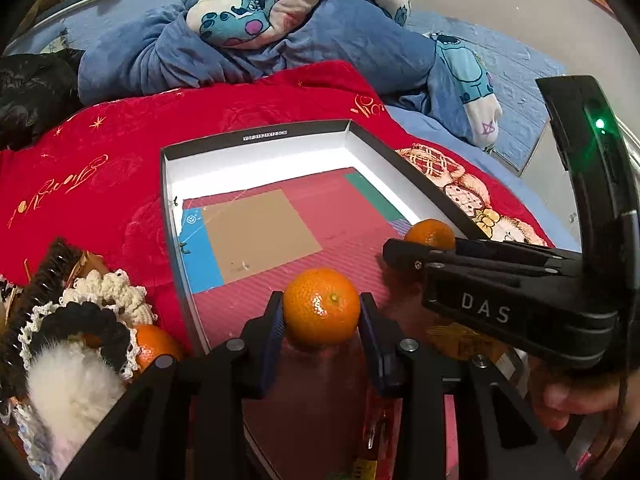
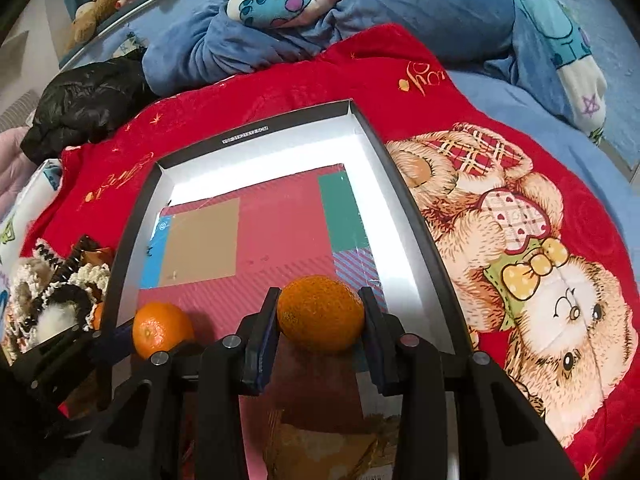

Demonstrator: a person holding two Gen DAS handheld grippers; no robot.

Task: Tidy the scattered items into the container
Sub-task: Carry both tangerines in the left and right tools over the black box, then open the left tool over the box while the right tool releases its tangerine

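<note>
The container is a shallow box with a black rim (image 1: 200,151) (image 2: 300,121), white walls and a red patterned floor, lying on a red blanket. My left gripper (image 1: 321,308) is shut on an orange mandarin (image 1: 322,306) over the box's near end. To its right, my right gripper (image 2: 320,304) is shut on a second mandarin (image 2: 320,314) by the near right wall. Each wrist view also shows the other gripper's mandarin (image 1: 430,234) (image 2: 162,328). Whether either fruit rests on the floor I cannot tell.
A third mandarin (image 1: 154,344) lies outside the left wall, half under crocheted and fluffy items (image 1: 92,320). A golden packet (image 2: 320,448) lies under my right gripper. Blue bedding (image 1: 240,52) and a black bag (image 1: 32,92) are behind. A hand (image 1: 572,400) holds the right gripper.
</note>
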